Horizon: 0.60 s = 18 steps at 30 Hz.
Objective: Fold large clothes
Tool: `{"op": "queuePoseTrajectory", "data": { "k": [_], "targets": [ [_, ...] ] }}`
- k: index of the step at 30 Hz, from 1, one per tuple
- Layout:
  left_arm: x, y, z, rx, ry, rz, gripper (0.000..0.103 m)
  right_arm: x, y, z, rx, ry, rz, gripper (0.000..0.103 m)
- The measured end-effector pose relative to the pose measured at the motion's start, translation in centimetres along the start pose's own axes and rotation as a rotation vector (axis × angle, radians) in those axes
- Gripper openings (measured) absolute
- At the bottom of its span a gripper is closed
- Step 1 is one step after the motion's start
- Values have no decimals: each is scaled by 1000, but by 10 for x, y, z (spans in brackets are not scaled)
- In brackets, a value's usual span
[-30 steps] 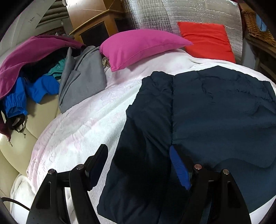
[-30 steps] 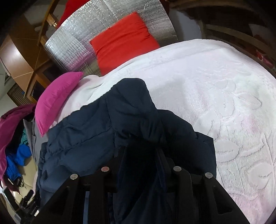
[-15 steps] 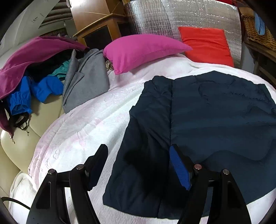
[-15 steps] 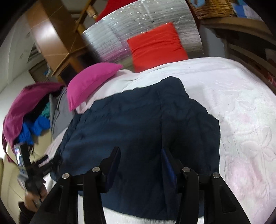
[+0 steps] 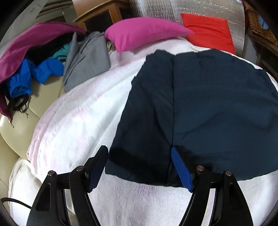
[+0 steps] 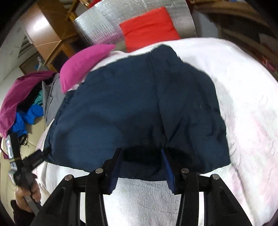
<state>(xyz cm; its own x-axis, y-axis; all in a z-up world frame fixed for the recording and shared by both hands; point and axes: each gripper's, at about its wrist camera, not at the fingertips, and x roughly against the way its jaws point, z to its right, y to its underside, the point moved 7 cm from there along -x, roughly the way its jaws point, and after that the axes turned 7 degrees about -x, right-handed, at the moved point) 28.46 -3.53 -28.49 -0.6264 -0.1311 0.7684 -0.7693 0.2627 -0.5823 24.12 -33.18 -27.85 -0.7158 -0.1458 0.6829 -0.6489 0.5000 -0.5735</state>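
Released navy garment (image 6: 135, 107) beyond right tool (image 6: 141, 165)

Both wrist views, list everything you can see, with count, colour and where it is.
jacket: one, navy, folded flat on the blanket, in front of both grippers
blanket: one, white with faint pink, covering the bed
pillow: one, magenta, at the blanket's far edge
cushion: one, red, leaning on the foil sheet
foil sheet: one, silver, upright behind the bed
clothes pile: one heap, maroon, blue, teal, grey, far left on a cream seat
cabinet: one, wooden, behind the pile
left gripper: one, black with blue pads, open over the jacket's near edge
right gripper: one, black with blue pads, open, jaws just closing a little, jacket hem between them
hand: one, holding the left gripper
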Motion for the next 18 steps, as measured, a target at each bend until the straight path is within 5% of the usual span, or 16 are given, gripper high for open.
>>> {"op": "queuePoseTrajectory", "data": {
  "k": [6, 10, 14, 18],
  "targets": [
    [12, -2, -37, 139, 39, 34, 76, 38, -9, 13, -60, -28, 136, 49],
    [-6, 2, -62, 223, 8, -19, 76, 50, -22, 52, -206, -9, 182, 49],
    [-37, 7, -48, 153, -7, -107, 76, 22, -20, 81, -298, 31, 87, 49],
    [-34, 7, -41, 96, -61, -95, 76, 15, -22, 82, -300, 43, 83, 50]
  ]
}}
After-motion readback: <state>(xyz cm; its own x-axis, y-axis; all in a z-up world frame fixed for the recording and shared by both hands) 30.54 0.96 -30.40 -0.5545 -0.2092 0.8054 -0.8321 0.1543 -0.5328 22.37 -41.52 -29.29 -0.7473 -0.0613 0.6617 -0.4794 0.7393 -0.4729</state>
